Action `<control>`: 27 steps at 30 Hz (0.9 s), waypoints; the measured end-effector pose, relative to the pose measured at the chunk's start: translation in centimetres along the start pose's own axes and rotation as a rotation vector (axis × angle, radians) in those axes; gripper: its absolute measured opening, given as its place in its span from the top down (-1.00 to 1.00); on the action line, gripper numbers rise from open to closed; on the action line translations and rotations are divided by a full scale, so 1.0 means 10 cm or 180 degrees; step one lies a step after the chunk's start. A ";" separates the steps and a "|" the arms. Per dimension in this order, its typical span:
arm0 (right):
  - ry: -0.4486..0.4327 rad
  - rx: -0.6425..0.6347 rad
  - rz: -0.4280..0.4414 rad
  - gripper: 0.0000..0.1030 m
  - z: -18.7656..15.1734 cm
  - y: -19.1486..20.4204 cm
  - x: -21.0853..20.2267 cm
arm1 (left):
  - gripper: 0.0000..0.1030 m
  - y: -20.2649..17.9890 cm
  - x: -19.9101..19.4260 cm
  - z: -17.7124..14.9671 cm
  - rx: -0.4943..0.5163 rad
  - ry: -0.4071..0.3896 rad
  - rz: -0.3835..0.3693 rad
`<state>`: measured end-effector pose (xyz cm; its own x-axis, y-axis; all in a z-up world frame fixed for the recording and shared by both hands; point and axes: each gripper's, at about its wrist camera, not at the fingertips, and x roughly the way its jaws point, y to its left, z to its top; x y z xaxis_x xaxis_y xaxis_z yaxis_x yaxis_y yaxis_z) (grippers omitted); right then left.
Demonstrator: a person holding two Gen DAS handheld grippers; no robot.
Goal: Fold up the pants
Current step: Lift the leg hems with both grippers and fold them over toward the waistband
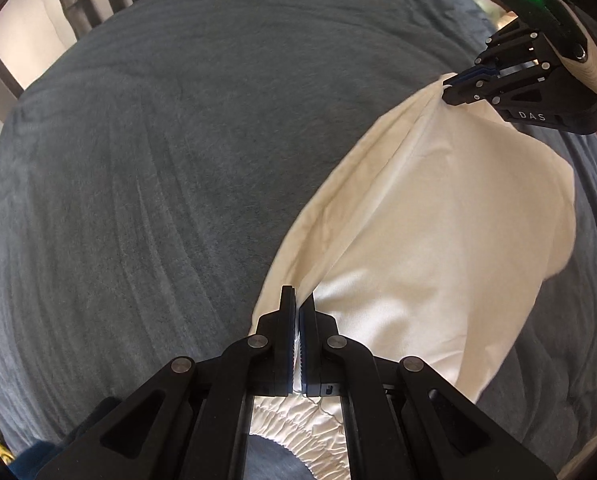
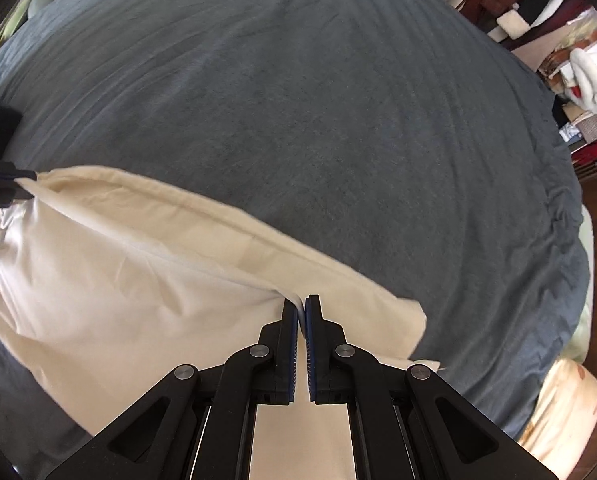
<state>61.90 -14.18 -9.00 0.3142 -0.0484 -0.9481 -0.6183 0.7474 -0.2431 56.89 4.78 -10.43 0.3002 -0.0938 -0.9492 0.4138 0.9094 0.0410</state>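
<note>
Cream pants (image 1: pixel 438 216) over grey bedcover (image 1: pixel 158 160), left tool (image 1: pixel 298 300) and right tool (image 2: pixel 301 304) each clamped on fabric

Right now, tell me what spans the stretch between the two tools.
Only the cream pants, pulled into a taut ridge from the left tool to the right tool, above the grey blanket. The left wrist view shows it.

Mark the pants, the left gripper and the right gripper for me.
pants (image 1: pixel 438 216): left wrist view, open middle of the cloth.
left gripper (image 1: pixel 298 300): left wrist view, between its fingertips.
right gripper (image 2: pixel 301 306): right wrist view, between its fingertips.
</note>
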 end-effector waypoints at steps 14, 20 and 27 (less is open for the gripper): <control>0.0173 0.0057 0.0092 0.93 0.22 -0.07 0.44 | 0.92 0.10 0.30 0.12 -0.0104 0.0183 0.0028; 0.0202 0.0160 0.0096 0.90 0.24 -0.10 0.52 | 0.61 0.20 0.37 0.17 -0.0215 0.0238 0.0101; 0.0129 0.0399 -0.0248 0.20 0.18 -0.18 0.37 | 0.21 0.38 0.14 0.16 -0.0401 0.0107 0.0280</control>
<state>65.53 -14.51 -11.69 0.3270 -0.1343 -0.9354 -0.4975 0.8172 -0.2912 60.23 7.42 -11.13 0.3007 0.0001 -0.9537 0.2756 0.9573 0.0870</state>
